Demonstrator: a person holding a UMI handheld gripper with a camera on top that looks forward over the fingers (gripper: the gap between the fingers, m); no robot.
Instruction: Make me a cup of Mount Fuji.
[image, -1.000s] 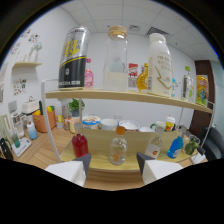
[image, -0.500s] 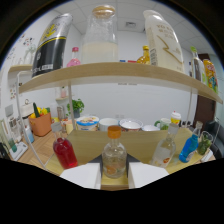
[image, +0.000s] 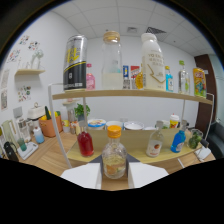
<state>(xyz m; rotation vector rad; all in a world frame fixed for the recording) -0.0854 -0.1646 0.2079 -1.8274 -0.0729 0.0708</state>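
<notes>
Two-tier wooden shelf (image: 125, 94) fills most of the view, white wall behind it. Upper board carries the big items: black-and-yellow can (image: 75, 62) at about 11 o'clock from centre, a clear glass jar with a pale lid (image: 112, 60) at 12, a tall white milk-type bottle (image: 152, 61) at 1. Smaller cartons and bottles stand further along toward 2 o'clock; labels too small to read.

Lower board: red bottle (image: 85, 144) at about 8 o'clock from centre, a row of small bowls (image: 114, 124) behind it, a small clear bottle with an orange label (image: 155, 144) at 4, a blue bottle (image: 177, 141) just beyond that. An orange pot with a green plant (image: 48, 125) stands off at 9 o'clock, on the side counter.

Nearest item: a small clear bottle with a yellow cap (image: 114, 156), pale liquid in the lower part, upright at 6 o'clock from centre.

Gripper (image: 114, 176): two white fingers (image: 82, 176) show at the bottom, spread moderately wide. The yellow-capped bottle stands between them, its base on a dark mat. Left finger shows a sliver of gap; on the right side I cannot tell whether the pad touches the glass. No clear squeeze seen; bottle looks to rest on its own support.
</notes>
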